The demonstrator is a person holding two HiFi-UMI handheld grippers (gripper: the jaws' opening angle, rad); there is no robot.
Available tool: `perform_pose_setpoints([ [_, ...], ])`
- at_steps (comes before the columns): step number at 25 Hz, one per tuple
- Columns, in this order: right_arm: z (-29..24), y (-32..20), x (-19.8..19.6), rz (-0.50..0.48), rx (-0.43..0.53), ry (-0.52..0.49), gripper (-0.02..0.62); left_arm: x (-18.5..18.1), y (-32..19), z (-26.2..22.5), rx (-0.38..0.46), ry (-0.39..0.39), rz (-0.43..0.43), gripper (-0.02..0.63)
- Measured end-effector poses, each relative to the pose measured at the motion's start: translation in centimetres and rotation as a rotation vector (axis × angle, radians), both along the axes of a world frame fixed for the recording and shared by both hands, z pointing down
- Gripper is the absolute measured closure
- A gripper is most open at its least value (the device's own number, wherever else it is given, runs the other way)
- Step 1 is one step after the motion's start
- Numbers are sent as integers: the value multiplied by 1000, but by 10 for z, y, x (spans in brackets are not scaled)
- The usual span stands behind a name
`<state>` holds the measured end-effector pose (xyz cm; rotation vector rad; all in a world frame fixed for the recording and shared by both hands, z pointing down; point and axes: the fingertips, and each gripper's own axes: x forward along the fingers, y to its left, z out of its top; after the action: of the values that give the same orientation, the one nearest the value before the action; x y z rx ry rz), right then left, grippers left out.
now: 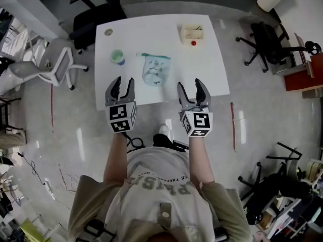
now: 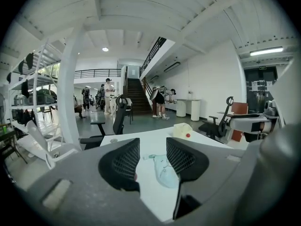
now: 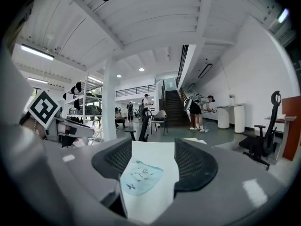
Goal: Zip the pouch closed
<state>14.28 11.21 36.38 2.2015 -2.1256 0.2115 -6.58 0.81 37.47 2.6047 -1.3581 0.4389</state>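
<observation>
Pale-blue and soft-looking, the printed pouch (image 1: 155,70) lies flat near the middle of the white worktop (image 1: 207,69), apart from and ahead of both grippers. The left gripper (image 1: 120,86) and right gripper (image 1: 195,87) hover at the near edge, jaws spread with nothing between them. By my reckoning, one should pin the fabric beside the zip's end while the other pinches the pull and draws it straight along — keeping the fabric taut.
</observation>
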Motion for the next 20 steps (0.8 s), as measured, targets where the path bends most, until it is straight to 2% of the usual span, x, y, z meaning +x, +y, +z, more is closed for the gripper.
perform_pose_setpoints([
  [9,19,-22,36,-105,-26,-21,341,30,-7,8,-4,-24,-80,423],
  [20,32,-36,43,-145,-41,-47,341,26,-7,26,-46,-71,-94,423],
])
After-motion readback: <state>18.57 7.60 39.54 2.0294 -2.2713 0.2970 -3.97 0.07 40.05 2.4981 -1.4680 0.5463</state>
